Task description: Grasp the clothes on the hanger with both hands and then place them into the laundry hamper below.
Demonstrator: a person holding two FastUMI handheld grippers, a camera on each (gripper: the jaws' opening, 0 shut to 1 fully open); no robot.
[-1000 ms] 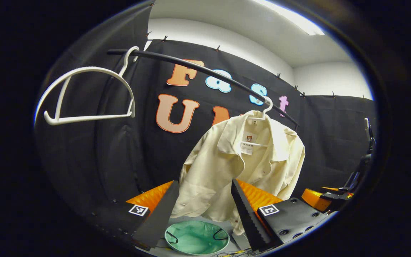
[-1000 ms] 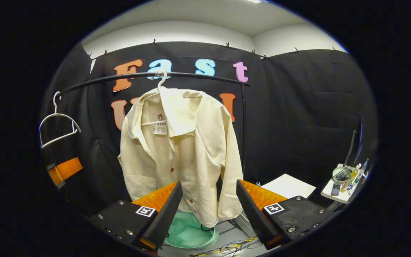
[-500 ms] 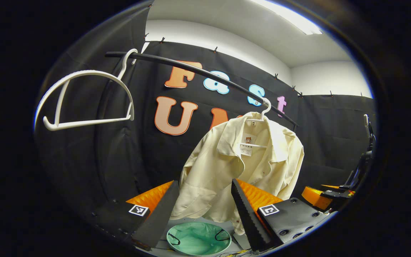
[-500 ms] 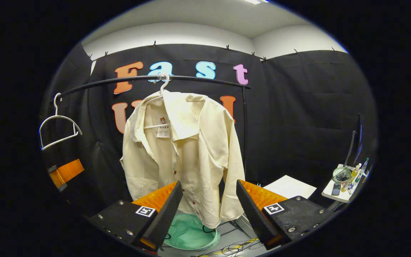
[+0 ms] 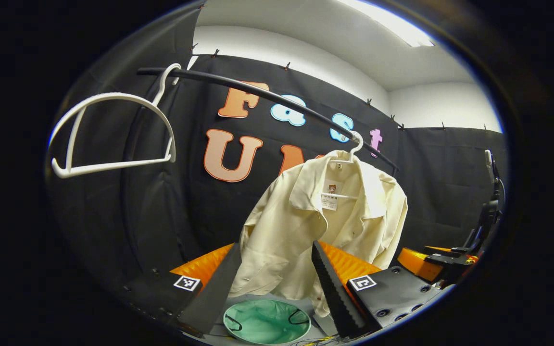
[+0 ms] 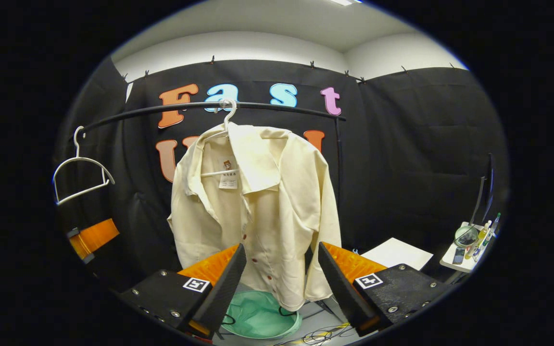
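Note:
A cream shirt (image 5: 306, 226) (image 6: 258, 206) hangs on a white hanger (image 6: 229, 113) hooked over a black rail (image 6: 267, 106) (image 5: 267, 96). Under it on the floor stands the round green laundry hamper (image 5: 266, 321) (image 6: 260, 315), its mouth facing up. My left gripper (image 5: 274, 274) is open, short of the shirt's lower left part, with nothing between its fingers. My right gripper (image 6: 279, 274) is open too, in front of the shirt's lower hem and apart from it. The left gripper (image 6: 92, 235) shows at the left edge of the right gripper view, and the right gripper (image 5: 431, 262) at the right edge of the left gripper view.
An empty white hanger (image 5: 108, 129) (image 6: 80, 173) hangs at the rail's left end. A white board (image 6: 392, 252) lies on the floor to the right. A small table (image 6: 467, 247) with bottles and a bowl stands at the far right. Cables (image 6: 320, 334) trail beside the hamper.
Both grippers have drifted slightly: in the right gripper view the shirt slid right and down; in the left gripper view the scene shifted a little left. Both stayed open.

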